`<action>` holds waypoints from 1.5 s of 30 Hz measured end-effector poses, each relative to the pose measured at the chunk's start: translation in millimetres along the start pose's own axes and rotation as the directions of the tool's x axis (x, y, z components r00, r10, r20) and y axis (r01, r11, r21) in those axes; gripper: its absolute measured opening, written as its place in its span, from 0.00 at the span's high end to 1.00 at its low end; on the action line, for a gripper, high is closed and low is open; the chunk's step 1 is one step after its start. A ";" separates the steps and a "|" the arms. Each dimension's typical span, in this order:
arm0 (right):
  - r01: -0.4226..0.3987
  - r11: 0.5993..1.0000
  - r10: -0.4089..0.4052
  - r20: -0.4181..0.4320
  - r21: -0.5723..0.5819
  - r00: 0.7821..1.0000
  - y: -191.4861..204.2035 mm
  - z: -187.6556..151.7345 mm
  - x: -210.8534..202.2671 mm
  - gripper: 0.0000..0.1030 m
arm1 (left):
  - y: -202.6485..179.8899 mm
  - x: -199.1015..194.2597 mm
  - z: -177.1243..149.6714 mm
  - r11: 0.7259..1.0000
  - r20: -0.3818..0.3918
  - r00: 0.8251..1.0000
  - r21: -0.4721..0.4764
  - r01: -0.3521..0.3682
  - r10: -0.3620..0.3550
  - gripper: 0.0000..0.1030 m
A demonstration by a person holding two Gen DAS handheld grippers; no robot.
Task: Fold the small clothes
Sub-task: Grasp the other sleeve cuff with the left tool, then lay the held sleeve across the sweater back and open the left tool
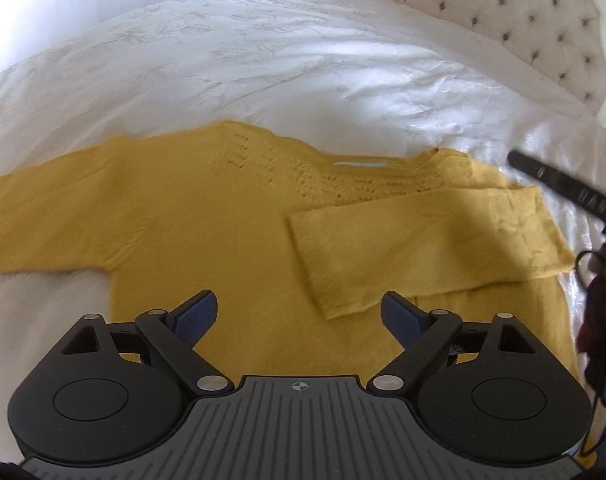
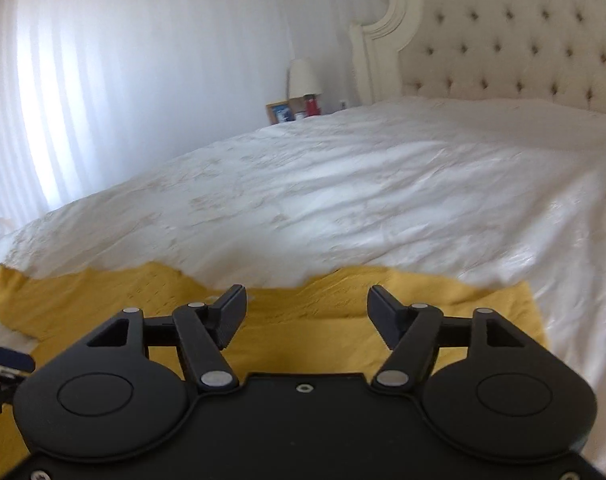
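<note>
A mustard-yellow knit sweater [image 1: 207, 216] lies flat on the white bedspread [image 1: 263, 60], near the edge of the bed closest to the cameras. Its long axis runs left to right across the left wrist view, sleeve to sleeve, with the neckline [image 1: 363, 165] pointing away toward the far side of the bed and the hem toward the camera. One sleeve [image 1: 415, 248] is folded in across the chest, cuff pointing left; the other sleeve [image 1: 35, 224] stretches out straight and is cut off by the picture's left edge. The hem is hidden behind the left gripper [image 1: 299, 316], whose blue-padded fingers [image 1: 197, 314] are spread apart above the body of the sweater, grasping nothing. The right gripper [image 2: 307, 312] also has its black fingers [image 2: 233, 312] spread wide and holds nothing; in its view only a strip of the sweater [image 2: 323, 320] shows. A tufted headboard [image 2: 523, 40] stands at the right. Both views are slightly blurred.
</note>
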State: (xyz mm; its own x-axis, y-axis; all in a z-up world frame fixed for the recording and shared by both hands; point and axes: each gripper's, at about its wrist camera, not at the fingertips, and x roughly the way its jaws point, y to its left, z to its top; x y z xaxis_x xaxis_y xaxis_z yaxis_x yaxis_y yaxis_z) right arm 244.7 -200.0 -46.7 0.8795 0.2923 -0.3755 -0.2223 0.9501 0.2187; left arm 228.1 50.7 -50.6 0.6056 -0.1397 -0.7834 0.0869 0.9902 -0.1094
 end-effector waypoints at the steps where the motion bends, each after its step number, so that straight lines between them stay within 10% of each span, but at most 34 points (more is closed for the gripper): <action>1: 0.007 1.000 -0.008 0.026 0.024 1.000 -7.0 6.6 -1.6 0.31 | -3.2 6.1 2.4 1.000 -0.009 1.000 0.003 0.006 -0.006 0.14; 6: 0.047 0.997 -0.050 0.056 0.064 0.997 -34.9 18.3 -8.6 0.29 | -3.2 32.1 3.3 0.995 -0.084 0.993 -0.059 0.081 -0.085 0.35; 21: 0.084 0.971 -0.087 0.005 0.224 0.996 -78.4 19.9 -6.0 0.29 | 2.7 62.1 29.0 0.950 -0.049 0.987 -0.281 0.136 -0.156 0.44; 23: 0.096 0.967 -0.101 0.006 0.238 0.995 -83.3 20.5 -6.6 0.29 | 2.2 56.9 29.9 0.956 -0.030 0.992 -0.270 0.111 -0.124 0.80; 25: 0.109 0.962 -0.113 0.004 0.251 0.994 -88.4 20.2 -7.4 0.29 | -0.2 48.7 31.8 0.967 -0.012 0.995 -0.237 0.097 -0.103 0.93; 35: 0.176 0.935 -0.177 -0.025 0.307 0.984 -108.1 19.3 -10.6 0.29 | 22.2 -6.0 71.3 0.995 0.160 0.986 -0.096 -0.038 0.053 0.97; 45: 0.245 0.914 -0.223 -0.104 0.324 0.969 -118.7 13.7 -5.9 0.29 | 68.2 21.4 75.8 0.974 0.104 0.973 -0.114 -0.196 0.208 0.97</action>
State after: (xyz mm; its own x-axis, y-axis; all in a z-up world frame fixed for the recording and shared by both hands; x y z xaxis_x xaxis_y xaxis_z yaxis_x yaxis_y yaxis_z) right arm 271.7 -315.9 -58.1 0.8581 0.0832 -0.5068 0.1485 0.9044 0.4000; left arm 307.0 115.1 -28.4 0.6896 0.0697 -0.7208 -0.1240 0.9920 -0.0227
